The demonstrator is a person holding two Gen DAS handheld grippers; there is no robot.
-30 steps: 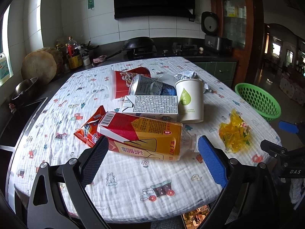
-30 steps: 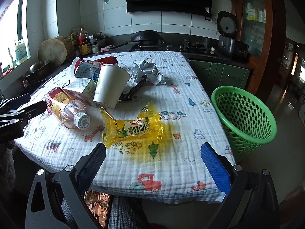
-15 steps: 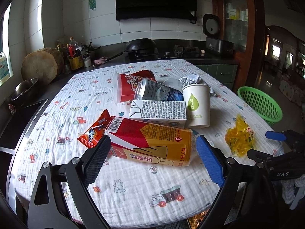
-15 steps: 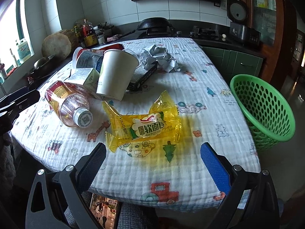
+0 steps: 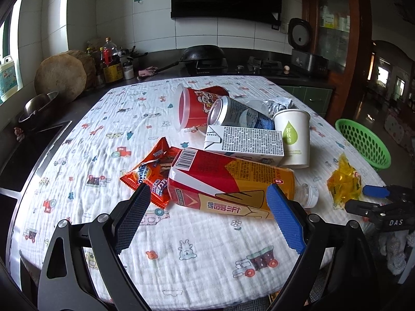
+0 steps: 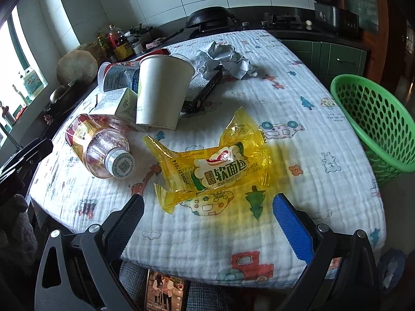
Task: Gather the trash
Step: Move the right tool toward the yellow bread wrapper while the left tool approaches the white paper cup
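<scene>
Left wrist view shows my left gripper (image 5: 207, 207) spread wide and empty, its two pads straddling the plastic bottle (image 5: 230, 184) that lies on its side with the cap toward my right; I hold the jaws broad because the bottle's body is the widest thing in the pile and I judge it my first pick. Just behind it sit the white carton (image 5: 243, 142), the paper cup (image 5: 293, 137), a tipped can (image 5: 233, 114) and a red cup (image 5: 194, 103), with an orange snack wrapper (image 5: 153, 173) tucked against the bottle's base. My right gripper (image 6: 207, 207) is also wide and holds nothing; it hangs tilted down over the yellow bread wrapper (image 6: 215, 163), flat on the tablecloth (image 6: 298, 103), with the green basket (image 6: 373, 119) off the table's edge to its right, handy for dropping trash. Against the picture from a second back, both grippers have come closer to their targets: the bottle now fills the gap between my left pads, and the yellow wrapper looms larger and nearer my right pads, which lean more steeply toward it
</scene>
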